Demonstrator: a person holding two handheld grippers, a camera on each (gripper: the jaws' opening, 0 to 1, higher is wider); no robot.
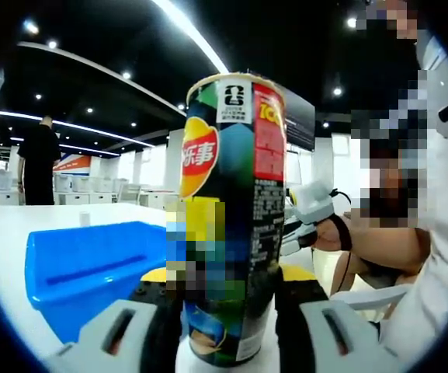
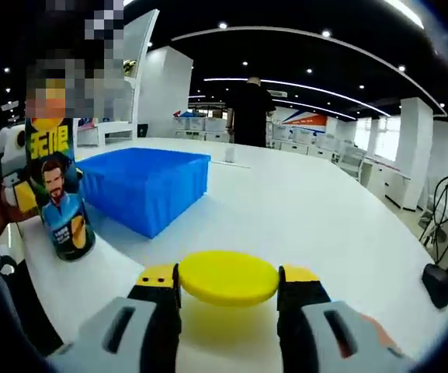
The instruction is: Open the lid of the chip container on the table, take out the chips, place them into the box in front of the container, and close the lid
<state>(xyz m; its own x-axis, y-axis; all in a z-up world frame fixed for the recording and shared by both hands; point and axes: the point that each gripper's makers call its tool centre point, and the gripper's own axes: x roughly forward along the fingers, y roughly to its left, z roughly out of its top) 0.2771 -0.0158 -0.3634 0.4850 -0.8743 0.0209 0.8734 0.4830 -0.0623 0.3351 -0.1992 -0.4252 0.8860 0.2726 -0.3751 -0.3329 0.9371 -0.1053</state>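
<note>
In the left gripper view, left gripper [image 1: 225, 311] clamped on the lower body of a tall cylindrical chip can with a dark printed wrap, red and yellow logo [image 1: 231, 210]. Can upright on the white glossy table [image 1: 6, 233], rising from between the jaws toward 12 o'clock, open at the top with the pale rim showing. At 9 o'clock from the can, just behind it, a bright blue rectangular plastic box [image 1: 92, 268] sitting on the table. At 3 o'clock, a white sleeve and a person's hand [image 1: 340, 233] holding the other tool's white body. Far at 10 o'clock, a standing figure in dark clothes [image 1: 39, 159] near white shelving.

In the right gripper view, right gripper [image 2: 228, 289] grasping a flat round yellow plastic lid [image 2: 228, 277] edge to edge, held level just above the table [image 2: 324, 217], with a yellow reflection under it. At 10 o'clock, the same chip can [image 2: 57, 194] standing upright near the table edge, held from the left side. Blue box [image 2: 146, 186] at 11 o'clock, just beside the can and well apart from the lid. Dark-clothed figure [image 2: 248, 113] at 12 o'clock beyond the table. Small black object [image 2: 439, 284] at 3 o'clock on the tabletop.
</note>
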